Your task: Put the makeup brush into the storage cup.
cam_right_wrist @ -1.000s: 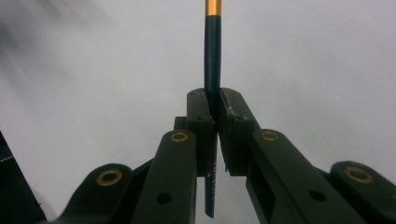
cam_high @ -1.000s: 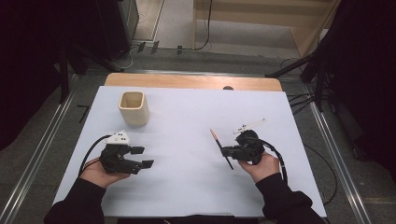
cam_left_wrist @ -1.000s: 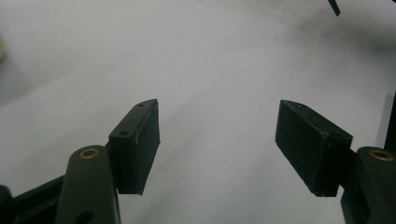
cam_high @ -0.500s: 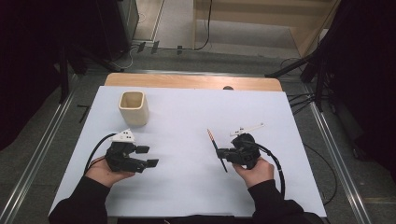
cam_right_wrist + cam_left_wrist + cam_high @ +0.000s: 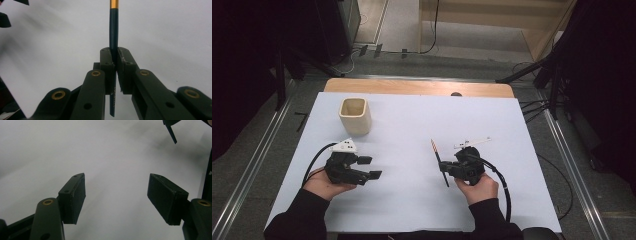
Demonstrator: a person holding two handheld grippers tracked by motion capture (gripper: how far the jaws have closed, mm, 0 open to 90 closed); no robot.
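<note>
the pencil (image 5: 440, 162) is clamped between the closed jaws of the right gripper (image 5: 451, 168), as is seen plainly in the right gripper view, where the dark shaft (image 5: 113, 37) runs up between the two pads and a gold band is seen near its far end. in the high view it is held above the white table (image 5: 412, 125), right of the middle, with one end pointing away from the person and the other towards them. the left gripper (image 5: 371, 168) is held low over the table at the left, its jaws spread wide with nothing between them; the same gap is seen in the left gripper view. the cup (image 5: 355, 115) stands upright near the far left of the table, well apart from both grippers, and nothing can be seen inside it.

the pick-up is judged done. what is left, presumably, is for the pencil to be carried over and dropped into the cup, or handed to the left gripper first; none of that is begun.

against the earlier frames, both hands are drawn slightly nearer the person and towards the middle, and the pencil is kept in the same grip. the cup is not moved.
</note>
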